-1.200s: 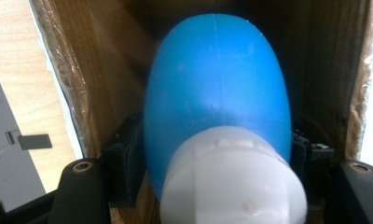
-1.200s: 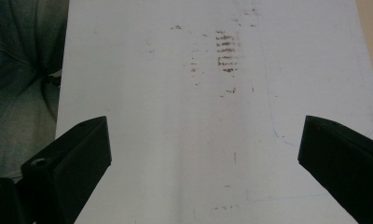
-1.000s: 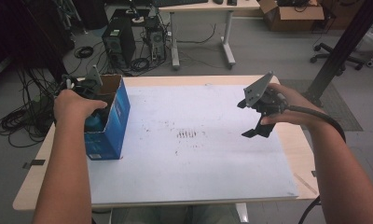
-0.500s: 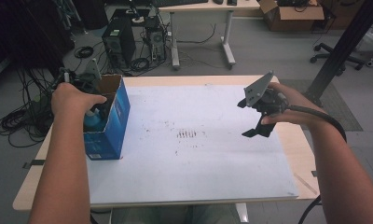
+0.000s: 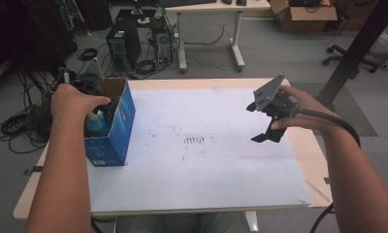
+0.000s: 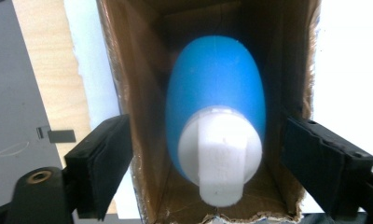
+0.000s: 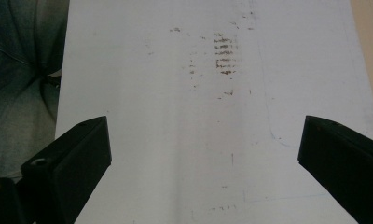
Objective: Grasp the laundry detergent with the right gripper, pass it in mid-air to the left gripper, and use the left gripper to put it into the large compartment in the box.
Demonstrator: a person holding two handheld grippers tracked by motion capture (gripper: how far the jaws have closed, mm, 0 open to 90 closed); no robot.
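Grey floor [image 5: 279, 63] all round the pale wooden table [image 5: 314, 160] with its white top sheet. Far back, another white-legged desk [image 5: 209, 29]; black computer towers [image 5: 119, 46] and tangled cables left, possibly a cardboard box [image 5: 303, 9] far right.

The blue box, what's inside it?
Inside the box is a blue bottle with a white cap, seen from above between the left gripper's open jaws. The bottle hides most of the box's bottom, so anything under it cannot be seen.
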